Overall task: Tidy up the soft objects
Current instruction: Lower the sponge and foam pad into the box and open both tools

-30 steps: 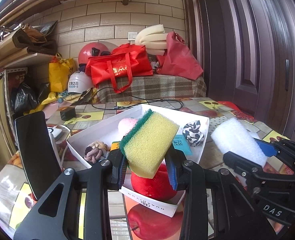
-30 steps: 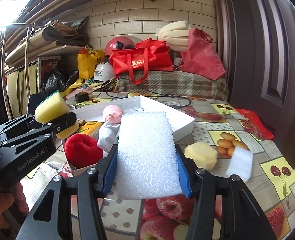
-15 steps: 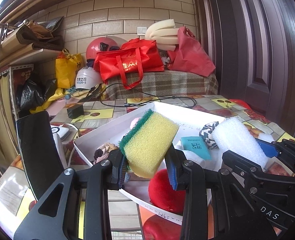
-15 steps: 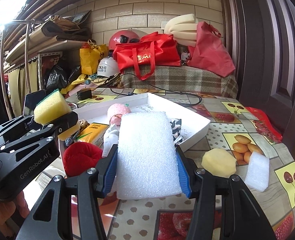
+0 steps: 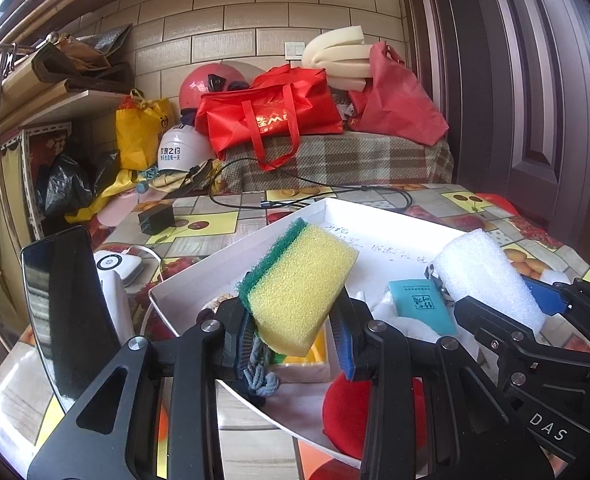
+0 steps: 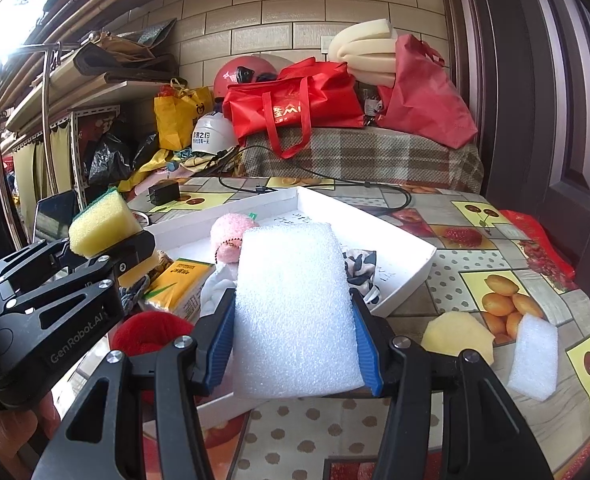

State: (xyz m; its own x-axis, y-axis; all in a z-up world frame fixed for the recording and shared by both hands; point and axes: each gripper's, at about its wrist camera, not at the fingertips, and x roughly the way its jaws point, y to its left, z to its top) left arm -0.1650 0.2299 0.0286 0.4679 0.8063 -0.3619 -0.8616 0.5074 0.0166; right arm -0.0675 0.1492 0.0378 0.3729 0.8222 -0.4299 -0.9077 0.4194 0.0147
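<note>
Two grippers were seen above one white box (image 6: 411, 270) set on a bench (image 6: 491, 240) covered with a fruit-print cloth. The left gripper (image 5: 293, 338) was clamped on one yellow sponge with a green scouring layer (image 5: 299, 284), held tilted above the near part of the box. The right gripper (image 6: 293, 344) was closed on one white foam block (image 6: 295, 312), held upright between its blue pads (image 6: 365, 346), above the near edge of the box. Inside the box the following were counted: one pink plush ball (image 6: 231, 236), one red plush object (image 6: 151, 334) at the near corner, one yellow packet (image 6: 181, 284), one teal packet (image 5: 421, 306), one black-and-white patterned cloth (image 6: 361, 266), one piece of white fabric (image 6: 215, 286) and one blue-grey knotted cord (image 5: 261, 374); whether further items lay beneath these could not be told. Outside the box, to its right on the bench, two loose pieces were seen just beside each other: one yellow sponge piece (image 6: 457, 336) and one small white foam piece (image 6: 533, 356). One black adapter (image 6: 163, 194) with one black cable (image 6: 335, 184) lay on the far part of the bench. Behind the bench, two red bags (image 6: 295, 106), one yellow bag (image 6: 177, 114) and two helmets, one red (image 6: 243, 74) and one white (image 6: 213, 136), were visible.
</note>
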